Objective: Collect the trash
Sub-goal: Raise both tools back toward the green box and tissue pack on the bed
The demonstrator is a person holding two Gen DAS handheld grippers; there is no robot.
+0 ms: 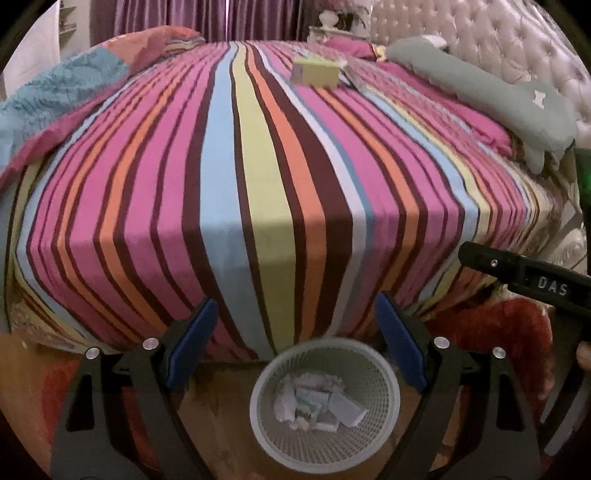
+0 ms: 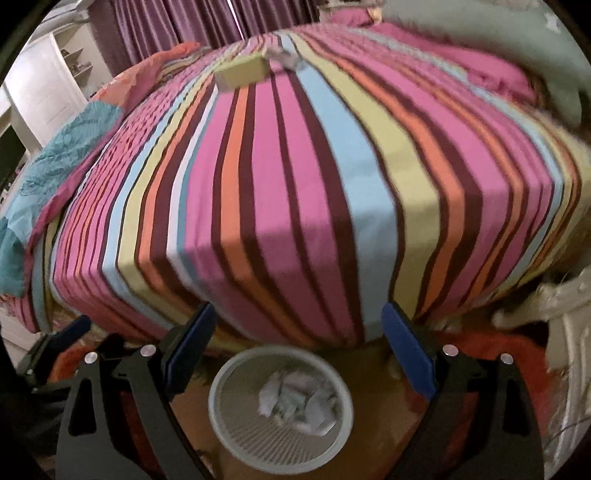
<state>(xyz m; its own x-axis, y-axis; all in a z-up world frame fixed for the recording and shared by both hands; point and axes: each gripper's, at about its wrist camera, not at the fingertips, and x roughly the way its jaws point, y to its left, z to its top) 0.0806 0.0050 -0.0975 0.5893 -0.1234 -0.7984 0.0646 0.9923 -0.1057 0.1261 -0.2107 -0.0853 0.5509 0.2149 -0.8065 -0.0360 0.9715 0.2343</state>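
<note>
Both grippers hang above the floor at the foot of the bed, tilted downward, and neither carries anything: the left gripper [image 1: 295, 343] has its blue pads [image 1: 192, 343] standing wide apart with only air between them, and the right gripper [image 2: 299, 347] is spread just as wide, its jaws likewise bare. Directly under them sits a round white mesh wastebasket [image 1: 384, 402], on the wooden floor close against the near edge of the bed, with a red rug [image 1: 491, 332] to the side. Crumpled tissues and flat paper wrappers [image 1: 317, 406] lie heaped in its bottom, well below the rim. From the left wrist view, the black body of the right gripper pokes in at the right side. Beyond the basket rises the bed, covered in a striped sheet [image 1: 258, 166] of pink, brown, orange, blue and yellow-green. Toward the far end of the bed lies a yellow-green box [image 1: 316, 74], and just beside it something pale and crumpled [image 2: 284, 55], too blurred to name. A grey-green pillow [image 1: 498, 92] rests along the tufted headboard [image 1: 480, 33] on the right edge, a teal and pink quilt [image 1: 62, 88] lies bunched on the left edge, and purple curtains [image 1: 184, 14] hang behind.
</note>
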